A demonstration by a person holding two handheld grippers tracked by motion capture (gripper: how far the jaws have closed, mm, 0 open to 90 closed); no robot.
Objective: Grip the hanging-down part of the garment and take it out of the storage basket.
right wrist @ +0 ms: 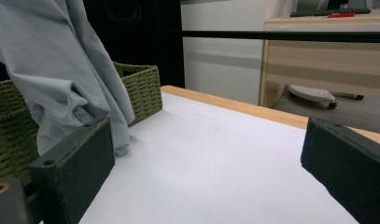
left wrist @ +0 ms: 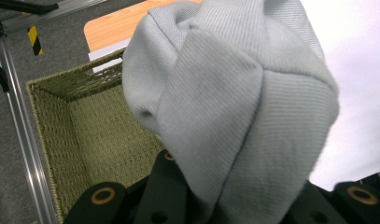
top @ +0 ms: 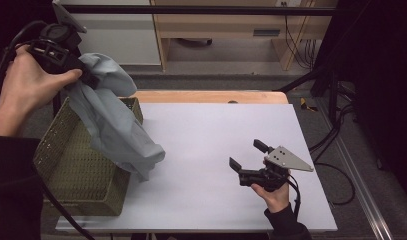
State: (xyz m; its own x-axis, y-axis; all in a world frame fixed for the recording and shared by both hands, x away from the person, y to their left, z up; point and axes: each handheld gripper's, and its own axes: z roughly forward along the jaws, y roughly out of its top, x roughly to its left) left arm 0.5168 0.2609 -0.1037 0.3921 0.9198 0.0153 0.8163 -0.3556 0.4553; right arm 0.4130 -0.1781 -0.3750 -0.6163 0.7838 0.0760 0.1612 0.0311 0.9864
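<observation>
Left tool (top: 86, 75): I hold it high above the bench's left edge; its jaws are pressed together on a bunched fold of the grey cloth (top: 113, 120). In the left tool view the fold covers the jaw tips, so I cannot see them.
Grey cloth: it hangs down from my left tool, over the far right corner of the green basket (top: 73, 167). Its lower end reaches the white bench (top: 216, 130) just beside the basket's right wall. From above I cannot tell if this end rests on the bench or only hangs close to it.
Green basket: it stands at the left edge of the bench. The cloth hides a part of its right wall, and my left sleeve cuts off its near left corner.
Right tool (top: 248, 155): I hold it low over the bench near the right near corner. The jaws are spread wide and nothing is between them, well apart from the cloth.
Bench: the white sheet covers it; a wooden strip shows along the far edge.
</observation>
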